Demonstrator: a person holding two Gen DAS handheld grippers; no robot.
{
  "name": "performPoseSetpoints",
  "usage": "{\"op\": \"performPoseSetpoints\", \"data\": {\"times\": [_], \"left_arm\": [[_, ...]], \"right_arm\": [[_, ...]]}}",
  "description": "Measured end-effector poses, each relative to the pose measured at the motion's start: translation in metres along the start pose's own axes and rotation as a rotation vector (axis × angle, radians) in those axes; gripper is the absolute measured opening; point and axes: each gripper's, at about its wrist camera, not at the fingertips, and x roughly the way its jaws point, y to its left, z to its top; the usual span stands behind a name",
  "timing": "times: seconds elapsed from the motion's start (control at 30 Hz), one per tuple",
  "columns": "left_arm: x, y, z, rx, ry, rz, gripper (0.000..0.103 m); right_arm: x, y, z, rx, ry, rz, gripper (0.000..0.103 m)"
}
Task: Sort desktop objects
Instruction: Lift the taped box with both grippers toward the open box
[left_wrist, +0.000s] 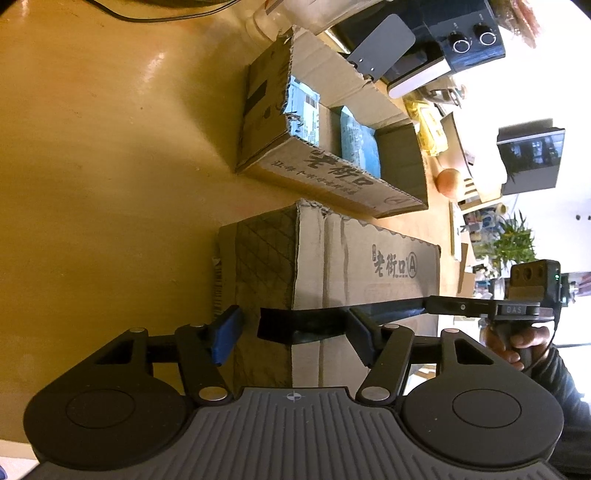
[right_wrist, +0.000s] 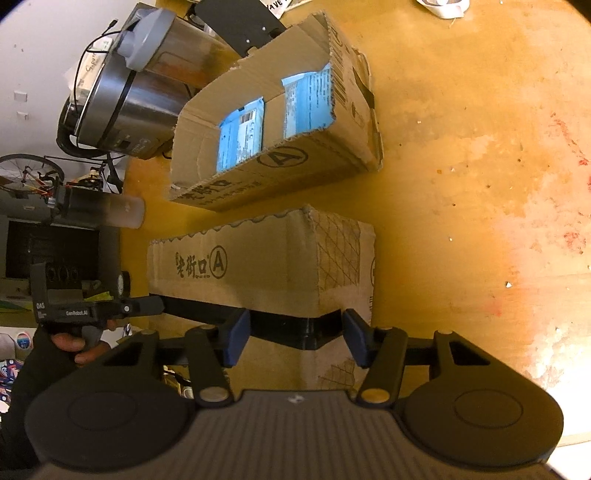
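Note:
A closed cardboard box (left_wrist: 365, 266) marked "A" sits on the wooden desk; it also shows in the right wrist view (right_wrist: 266, 266). Both grippers flank it from opposite ends. My left gripper (left_wrist: 291, 334) is open, its blue pads spread around the box's near corner. My right gripper (right_wrist: 295, 334) is open, pads spread around the opposite corner. A black band lies across the box between the pads in both views. Behind it stands an open cardboard box (left_wrist: 325, 122) holding blue packets (right_wrist: 306, 99). The other gripper shows in each view, right (left_wrist: 517, 306) and left (right_wrist: 74, 306).
The wooden desk (right_wrist: 461, 166) spreads to one side. A steel cooker (right_wrist: 125, 107), a clear jug (right_wrist: 177, 40) and a water bottle (right_wrist: 99, 210) stand behind the boxes. A black appliance with dials (left_wrist: 465, 40), an orange fruit (left_wrist: 448, 182) and a plant (left_wrist: 517, 240) stand farther off.

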Motion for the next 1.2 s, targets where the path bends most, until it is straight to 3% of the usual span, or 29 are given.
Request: {"op": "performPoseSetpoints", "data": {"times": [0.47, 0.6, 1.2], "left_arm": [[-0.040, -0.054, -0.013, 0.012, -0.029, 0.027, 0.060], [-0.045, -0.068, -0.016, 0.022, -0.027, 0.025, 0.060], [-0.043, -0.075, 0.009, 0.044, -0.012, 0.030, 0.060]], "right_arm": [[-0.051, 0.026, -0.010, 0.068, -0.041, 0.007, 0.052], [-0.065, 0.034, -0.012, 0.158, -0.106, -0.004, 0.052], [-0.072, 0.033, 0.010, 0.320, -0.200, -0.009, 0.052]]}}
